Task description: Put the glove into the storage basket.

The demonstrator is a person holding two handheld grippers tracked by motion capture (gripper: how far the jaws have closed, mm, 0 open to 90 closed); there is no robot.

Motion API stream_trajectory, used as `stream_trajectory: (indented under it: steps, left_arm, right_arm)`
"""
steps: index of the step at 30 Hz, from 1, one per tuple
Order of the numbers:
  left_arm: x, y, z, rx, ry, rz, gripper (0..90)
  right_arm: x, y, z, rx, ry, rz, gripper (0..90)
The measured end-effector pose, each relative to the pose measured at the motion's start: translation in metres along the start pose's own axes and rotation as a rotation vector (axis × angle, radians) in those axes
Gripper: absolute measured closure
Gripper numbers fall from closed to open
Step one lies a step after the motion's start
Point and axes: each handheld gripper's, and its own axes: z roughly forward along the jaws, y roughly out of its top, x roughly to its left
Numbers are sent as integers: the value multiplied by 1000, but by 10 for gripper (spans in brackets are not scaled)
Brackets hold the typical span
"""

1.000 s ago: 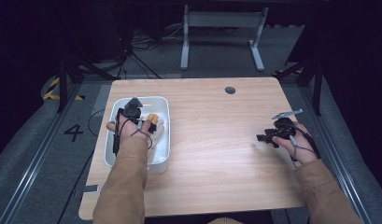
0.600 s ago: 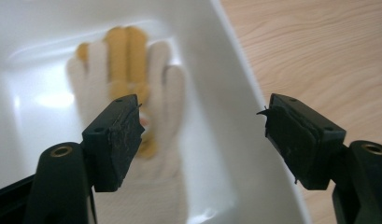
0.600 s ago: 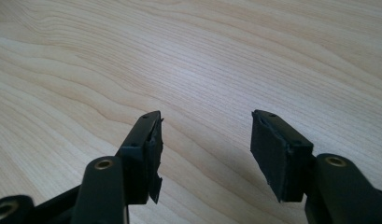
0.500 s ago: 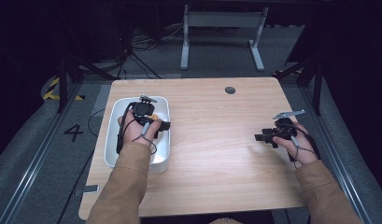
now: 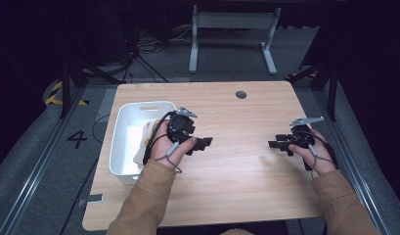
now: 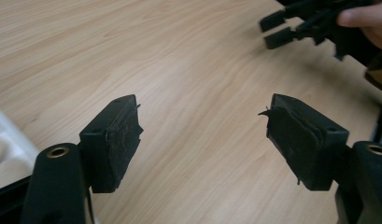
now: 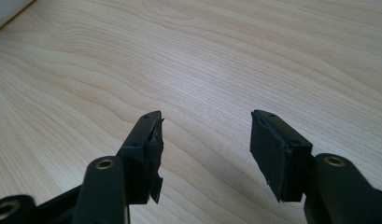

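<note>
My left gripper (image 5: 203, 143) is held just right of a white bin (image 5: 144, 105), low over the wooden table (image 5: 236, 186), jaws pointing right. In the left gripper view it (image 6: 202, 135) stands open with bare wood between the pads. My right gripper (image 5: 275, 144) is near the table's right side, jaws pointing left toward the other one. In its own view it (image 7: 205, 140) is open and holds nothing. The bin holds pale beige items (image 5: 140, 157), partly hidden by the left hand.
A round dark grommet (image 5: 241, 94) sits near the table's far edge. The right gripper (image 6: 278, 31) shows far off in the left gripper view, and a corner of the bin (image 6: 3, 156) at its lower left. Table legs and cables are on the floor beyond.
The left hand has moved its gripper from over the bin to the right, out onto the table, jaws now facing the right gripper. The right gripper has stayed put.
</note>
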Motion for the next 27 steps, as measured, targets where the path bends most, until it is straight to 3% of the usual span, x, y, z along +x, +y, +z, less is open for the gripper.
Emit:
stream_trajectory:
  steps: [3, 6, 11, 13, 17, 20, 23, 27]
  left_arm:
    - [-11, -4, 7, 8, -19, 53, 257]
    - [-21, -8, 16, 21, -44, 78, 258]
    - [-33, -15, 27, 42, -108, 147, 259]
    - [-36, -20, 30, 45, -127, 159, 261]
    - [-36, -31, 37, 77, -84, 172, 278]
    - [-35, -39, 46, 102, -131, 193, 279]
    - [-35, -50, 60, 158, -176, 207, 280]
    - [-39, -63, 84, 242, -202, 224, 282]
  right_arm:
    - [1, 0, 0, 1, -2, -3, 448]
    - [3, 0, 0, 1, 5, -11, 448]
    - [4, -1, 0, 2, 14, -17, 448]
    - [3, -1, 0, -1, 16, -19, 448]
    - [4, -3, 0, -1, 15, -18, 448]
    - [7, -7, 1, -3, 19, -18, 448]
    - [8, -11, 5, 15, 19, -30, 448]
    - [9, -12, 9, 29, 11, -46, 448]
